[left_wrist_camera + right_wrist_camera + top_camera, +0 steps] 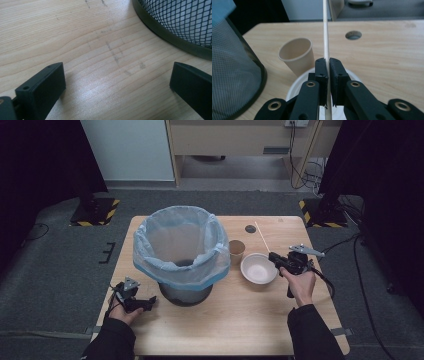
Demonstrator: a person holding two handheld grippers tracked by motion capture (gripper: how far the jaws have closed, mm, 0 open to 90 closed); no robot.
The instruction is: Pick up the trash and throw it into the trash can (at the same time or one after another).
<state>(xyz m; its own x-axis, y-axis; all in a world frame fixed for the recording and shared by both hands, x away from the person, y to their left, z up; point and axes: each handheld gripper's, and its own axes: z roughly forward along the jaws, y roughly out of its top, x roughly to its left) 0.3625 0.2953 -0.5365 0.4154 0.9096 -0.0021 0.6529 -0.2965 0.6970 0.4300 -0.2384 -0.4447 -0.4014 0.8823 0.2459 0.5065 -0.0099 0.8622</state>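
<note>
Holding a stick (326, 32) clamped in its jaws above the bowl (258, 268), the right gripper (274, 257) has yet to reach the bin (180, 252); the left gripper (148, 303) rests on the bench (240, 320), jaws apart.

One pale wooden table (235, 320). One black wire-mesh waste bin (186, 292) lined with one translucent blue plastic bag (177, 237). One brown paper cup (236, 251). One white round bowl (258, 268). One thin pale wooden stick (326, 37). Two black two-jaw hand-held grippers: left gripper (148, 303) and right gripper (273, 257). One round hole (250, 228) in the tabletop.
</note>
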